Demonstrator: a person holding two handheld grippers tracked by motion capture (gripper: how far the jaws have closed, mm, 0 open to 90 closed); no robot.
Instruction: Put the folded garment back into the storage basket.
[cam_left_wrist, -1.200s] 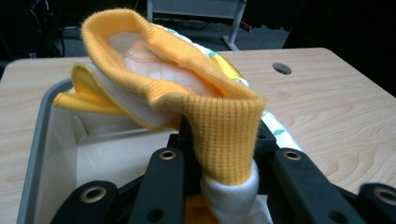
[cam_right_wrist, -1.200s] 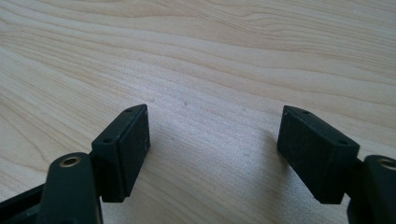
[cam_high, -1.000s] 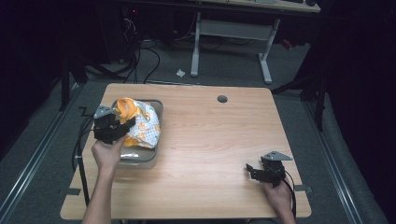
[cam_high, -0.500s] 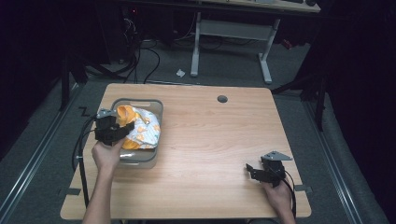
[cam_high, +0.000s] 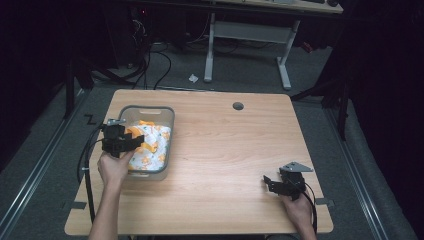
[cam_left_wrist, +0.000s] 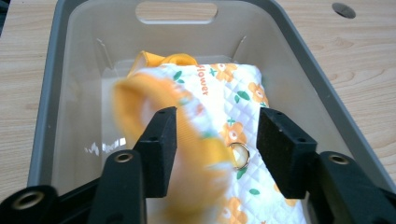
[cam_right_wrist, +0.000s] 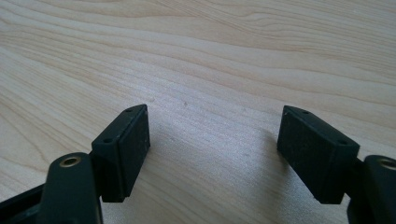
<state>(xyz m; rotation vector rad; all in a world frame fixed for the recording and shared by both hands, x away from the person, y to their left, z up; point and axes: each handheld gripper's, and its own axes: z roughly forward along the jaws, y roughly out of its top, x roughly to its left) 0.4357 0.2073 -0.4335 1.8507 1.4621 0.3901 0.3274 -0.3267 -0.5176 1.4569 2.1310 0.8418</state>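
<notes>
The left gripper (cam_left_wrist: 212, 144), jaws parted, hovered over the floral cloth (cam_left_wrist: 229, 100) in the grey bin (cam_high: 167, 116) at far left, its blurred orange edge possibly slipping free; withdraw slowly. The right gripper (cam_right_wrist: 212, 154) rested wide, empty.

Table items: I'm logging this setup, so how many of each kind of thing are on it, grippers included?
Grippers: 2, the left gripper and the right gripper
Bins: 1, a grey bin
Cloths: 1, an orange flowered cloth in the bin
Total: 4
</notes>
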